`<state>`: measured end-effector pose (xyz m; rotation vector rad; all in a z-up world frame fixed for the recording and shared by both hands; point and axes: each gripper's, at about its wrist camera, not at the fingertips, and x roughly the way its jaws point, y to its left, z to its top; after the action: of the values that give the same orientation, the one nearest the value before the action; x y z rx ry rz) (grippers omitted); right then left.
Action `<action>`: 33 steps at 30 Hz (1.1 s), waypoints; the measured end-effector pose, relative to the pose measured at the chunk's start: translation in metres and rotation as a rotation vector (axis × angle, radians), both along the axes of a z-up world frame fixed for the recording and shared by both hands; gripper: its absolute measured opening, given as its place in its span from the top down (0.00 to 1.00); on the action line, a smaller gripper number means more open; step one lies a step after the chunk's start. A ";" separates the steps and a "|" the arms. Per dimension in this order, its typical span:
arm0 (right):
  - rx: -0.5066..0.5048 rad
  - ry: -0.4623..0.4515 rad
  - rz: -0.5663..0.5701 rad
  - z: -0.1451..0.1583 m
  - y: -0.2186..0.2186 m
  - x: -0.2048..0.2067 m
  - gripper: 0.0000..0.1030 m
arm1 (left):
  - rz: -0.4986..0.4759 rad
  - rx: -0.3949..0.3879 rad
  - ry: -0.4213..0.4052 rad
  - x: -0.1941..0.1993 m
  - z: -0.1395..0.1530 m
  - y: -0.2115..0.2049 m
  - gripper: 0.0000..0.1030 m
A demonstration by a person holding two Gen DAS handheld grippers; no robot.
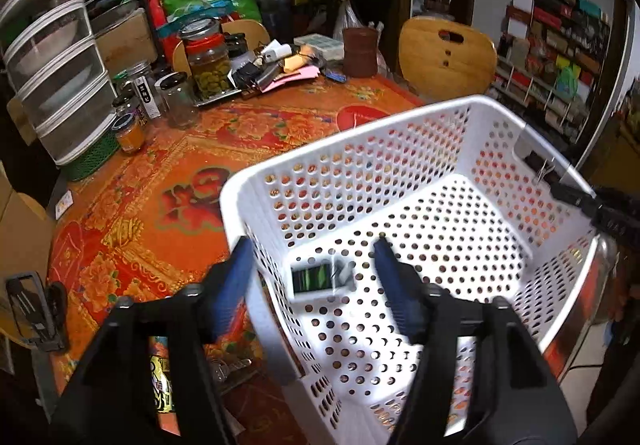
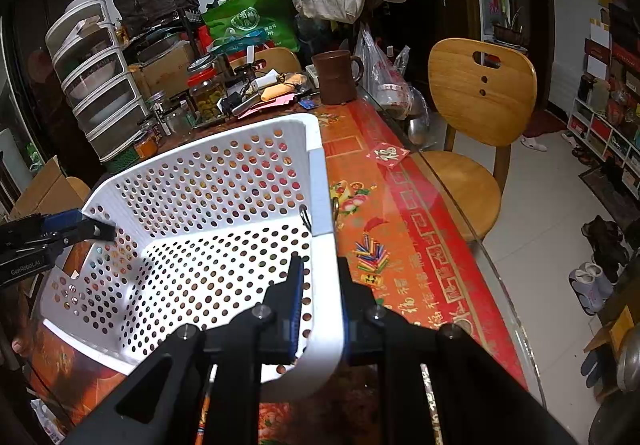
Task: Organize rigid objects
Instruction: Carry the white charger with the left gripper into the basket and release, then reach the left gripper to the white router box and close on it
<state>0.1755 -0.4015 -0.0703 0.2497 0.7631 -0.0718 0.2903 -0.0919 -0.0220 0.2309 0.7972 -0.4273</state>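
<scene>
A white perforated plastic basket (image 1: 400, 149) stands on the red and orange table; it also shows in the right wrist view (image 2: 224, 173). My left gripper (image 1: 312, 249) is open, one finger outside the basket's left wall and one inside. A small dark green and white box (image 1: 314, 279) lies on the basket floor between the fingers. My right gripper (image 2: 320, 265) is shut on the basket's right rim (image 2: 326, 265). The left gripper's tip (image 2: 96, 231) shows at the basket's far wall in the right wrist view. Several coloured sticks (image 2: 372, 255) lie on the table right of the basket.
Glass jars (image 1: 208, 61), a plastic drawer tower (image 1: 52, 77), a brown mug (image 2: 336, 77) and loose clutter (image 1: 276, 65) crowd the table's back. A wooden chair (image 2: 476, 101) stands at the table's right edge. A can (image 1: 162, 385) lies under my left gripper.
</scene>
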 end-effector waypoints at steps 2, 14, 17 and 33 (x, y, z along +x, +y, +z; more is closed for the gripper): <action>-0.005 0.004 -0.001 0.000 0.001 0.000 0.87 | 0.003 -0.029 -0.041 -0.008 0.009 0.010 0.13; -0.017 0.010 -0.009 0.000 0.002 0.001 0.87 | 0.249 -0.077 -0.113 -0.047 0.009 0.167 0.01; -0.020 0.011 -0.009 0.001 0.002 0.001 0.87 | 0.364 -0.092 -0.013 -0.034 -0.024 0.221 0.01; -0.017 0.016 -0.004 0.002 0.002 0.001 0.87 | 0.471 -0.078 0.167 0.008 -0.109 0.257 0.01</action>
<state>0.1765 -0.3999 -0.0685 0.2347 0.7772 -0.0842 0.2983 0.1655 -0.1314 -0.0697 0.9650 -0.0320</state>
